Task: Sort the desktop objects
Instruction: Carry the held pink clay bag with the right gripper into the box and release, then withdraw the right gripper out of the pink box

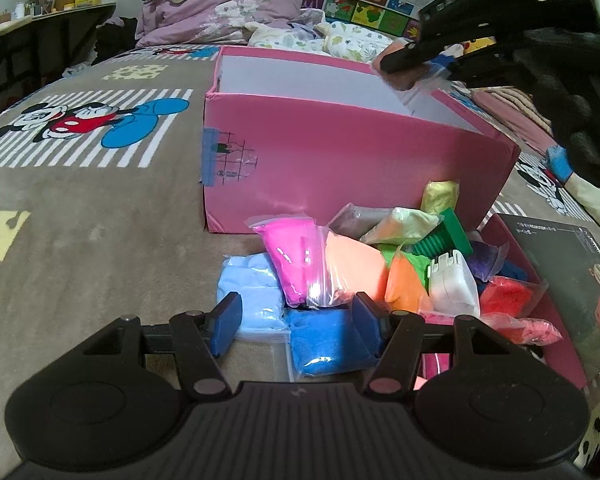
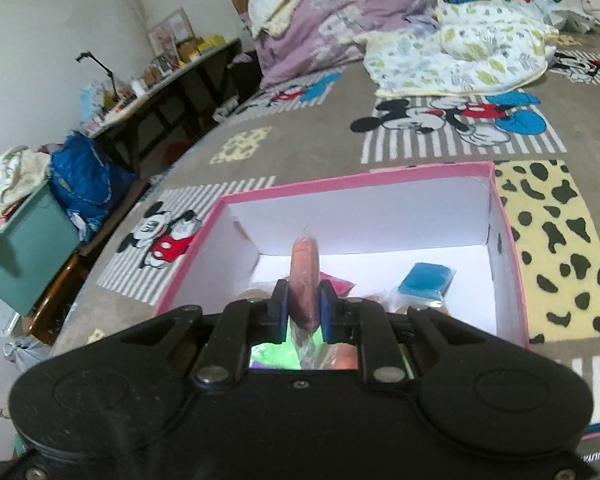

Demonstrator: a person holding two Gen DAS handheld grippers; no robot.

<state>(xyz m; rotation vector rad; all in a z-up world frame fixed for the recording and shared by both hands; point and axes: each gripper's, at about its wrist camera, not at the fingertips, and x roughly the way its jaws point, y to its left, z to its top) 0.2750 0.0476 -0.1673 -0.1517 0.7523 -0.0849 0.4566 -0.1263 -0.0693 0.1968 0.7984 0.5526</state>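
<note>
So the right tool (image 2: 305,306) is pinching an orange packet (image 2: 305,276) over the pink box (image 2: 512,248); left tool (image 1: 296,320) is idling spread, most packets (image 1: 380,268) still waiting outside.

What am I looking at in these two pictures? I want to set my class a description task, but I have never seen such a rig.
No robot is here: a person holds a two-finger gripper in each hand, and each gripper carries a wide-angle camera looking forward along its fingers.

The left wrist view shows the left gripper open, empty, low over a pile of small clay bags lying on a Mickey Mouse blanket. Behind the pile stands a pink box. At top right you see the other gripper from outside, held by a black-gloved hand.

The right wrist view looks down into that box. The right gripper is shut on an orange clay bag, held above the opening. A blue clay bag and a pink one already lie inside.
</note>
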